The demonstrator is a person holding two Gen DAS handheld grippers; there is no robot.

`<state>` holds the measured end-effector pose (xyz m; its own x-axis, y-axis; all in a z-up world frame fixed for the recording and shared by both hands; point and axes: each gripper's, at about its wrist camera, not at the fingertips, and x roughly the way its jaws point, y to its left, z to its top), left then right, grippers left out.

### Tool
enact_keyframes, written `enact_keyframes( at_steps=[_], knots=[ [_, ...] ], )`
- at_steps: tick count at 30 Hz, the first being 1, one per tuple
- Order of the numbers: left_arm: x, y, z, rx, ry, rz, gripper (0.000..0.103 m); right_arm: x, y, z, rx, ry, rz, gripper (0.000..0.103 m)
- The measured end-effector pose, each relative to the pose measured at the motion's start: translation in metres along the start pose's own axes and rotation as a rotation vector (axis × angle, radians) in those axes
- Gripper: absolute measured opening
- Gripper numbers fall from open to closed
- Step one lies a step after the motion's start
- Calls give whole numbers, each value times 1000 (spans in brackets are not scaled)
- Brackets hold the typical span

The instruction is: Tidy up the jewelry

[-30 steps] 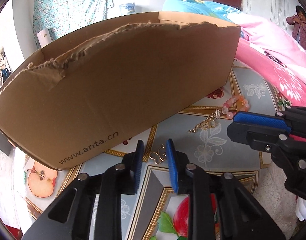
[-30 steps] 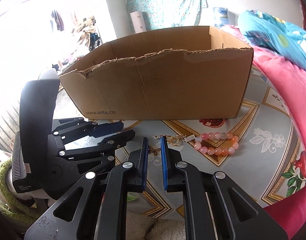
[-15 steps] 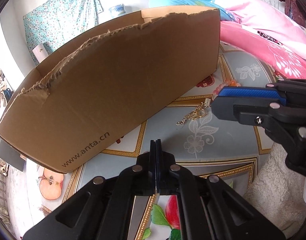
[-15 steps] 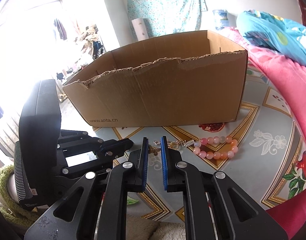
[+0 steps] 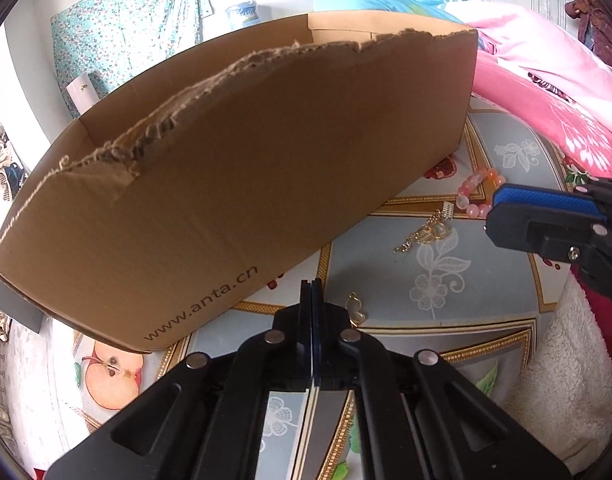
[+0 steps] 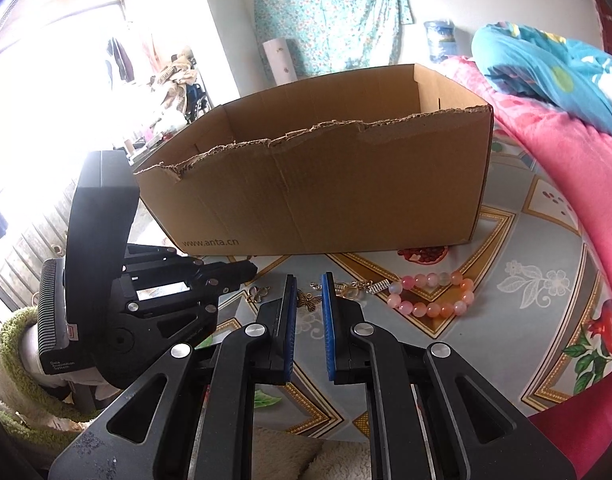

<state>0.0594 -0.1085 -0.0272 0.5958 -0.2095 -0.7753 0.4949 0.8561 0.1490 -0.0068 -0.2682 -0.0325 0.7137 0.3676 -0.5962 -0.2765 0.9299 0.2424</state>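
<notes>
My left gripper [image 5: 312, 283] is shut, its tips over the patterned cloth in front of the cardboard box [image 5: 246, 184]. A small gold charm [image 5: 356, 309] lies just right of its fingers, outside the pads. In the right wrist view that gold charm [image 6: 259, 293] lies below the left gripper's [image 6: 251, 268] tips. My right gripper [image 6: 308, 280] stands narrowly open with nothing pressed between its pads. A bronze butterfly charm [image 6: 310, 300] lies on the cloth past the gap. A gold chain [image 6: 354, 288] and a pink bead bracelet [image 6: 434, 296] lie to its right.
The open box [image 6: 326, 192] has a torn top edge and fills the back of the table. A pink quilt [image 6: 566, 168] is piled along the right side. The tablecloth [image 6: 526, 280] has fruit prints. White fleece [image 5: 554, 360] lies at the near edge.
The left jaws closed from open around the gold charm, which now shows beside the shut fingers. The left gripper's view has rolled a little. The right gripper has kept still.
</notes>
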Motion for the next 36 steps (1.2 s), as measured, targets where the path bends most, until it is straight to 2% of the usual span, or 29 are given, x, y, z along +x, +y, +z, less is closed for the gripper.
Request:
enact_keyframes(
  at_steps=[4, 11, 17, 21, 23, 33, 36],
  knots=[
    [-4, -4, -5, -5, 8, 16, 0, 0, 1, 1, -3, -2, -2, 10],
    [-11, -10, -12, -41, 15, -8, 0, 0, 5, 1, -12, 5, 0, 10],
    [-16, -15, -16, -86, 10, -96, 0, -2, 7, 3, -17, -7, -10, 10],
    [-14, -12, -15, -122, 5, -120, 0, -3, 7, 0, -19, -5, -19, 10],
    [-14, -7, -15, -142, -2, -108, 0, -4, 7, -1, -20, -3, -27, 10],
    [-23, 11, -21, -176, -39, -116, 0, -11, -20, -4, 33, 2, -77, 13],
    [-28, 7, -21, -171, -65, -153, 1, -12, -24, -6, 47, 12, -85, 13]
  ],
)
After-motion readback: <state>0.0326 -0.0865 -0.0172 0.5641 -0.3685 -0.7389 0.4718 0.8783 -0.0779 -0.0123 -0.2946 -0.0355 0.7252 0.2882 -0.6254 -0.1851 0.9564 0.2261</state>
